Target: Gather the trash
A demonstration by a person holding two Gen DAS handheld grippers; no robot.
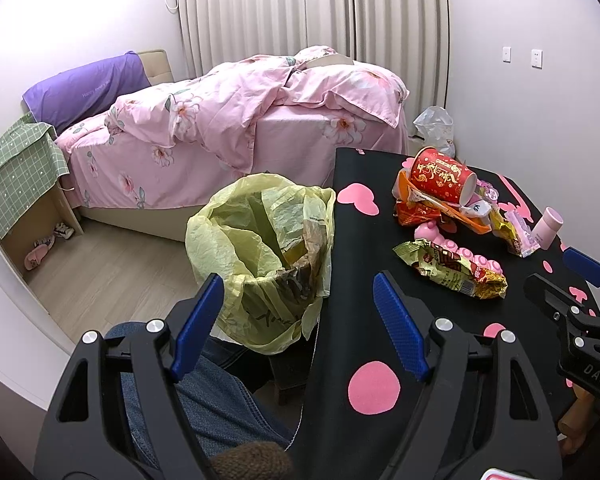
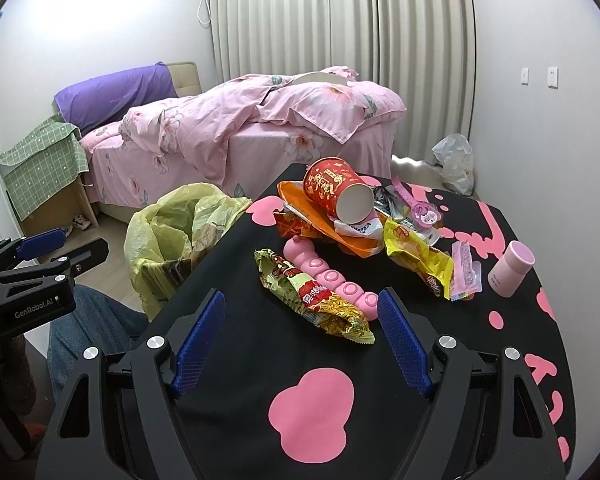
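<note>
My left gripper (image 1: 298, 320) hangs with its jaws spread wide and nothing between them, straddling the near edge of the table (image 1: 340, 420). Straight ahead of it, just off that edge, sits the trash bin (image 1: 260, 248), lined with a crumpled yellow bag; the bin's mouth is open and some brownish scrap lies inside. Below the left finger I see a jeans-clad leg (image 1: 196, 400). My right gripper (image 2: 300, 336) is likewise wide open and empty, hovering over the black cloth with pink shapes. Directly ahead of it, between the lines of the two fingers, lies a green-and-yellow snack wrapper (image 2: 312, 300), flattened and angled away to the left, and touching its far right side is a pink knobbed toy (image 2: 332, 276). Beyond those, a heap of wrappers carries a red paper cup (image 2: 336, 192) lying on its side, open end toward me. A yellow wrapper (image 2: 416, 260) rests ahead and to the right, with a small pink packet (image 2: 466, 268) just beside it, and a pink cylindrical bottle (image 2: 512, 266) stands further right, apart from the heap. In the right view the bin lies ahead and to the left, off the table's edge.
</note>
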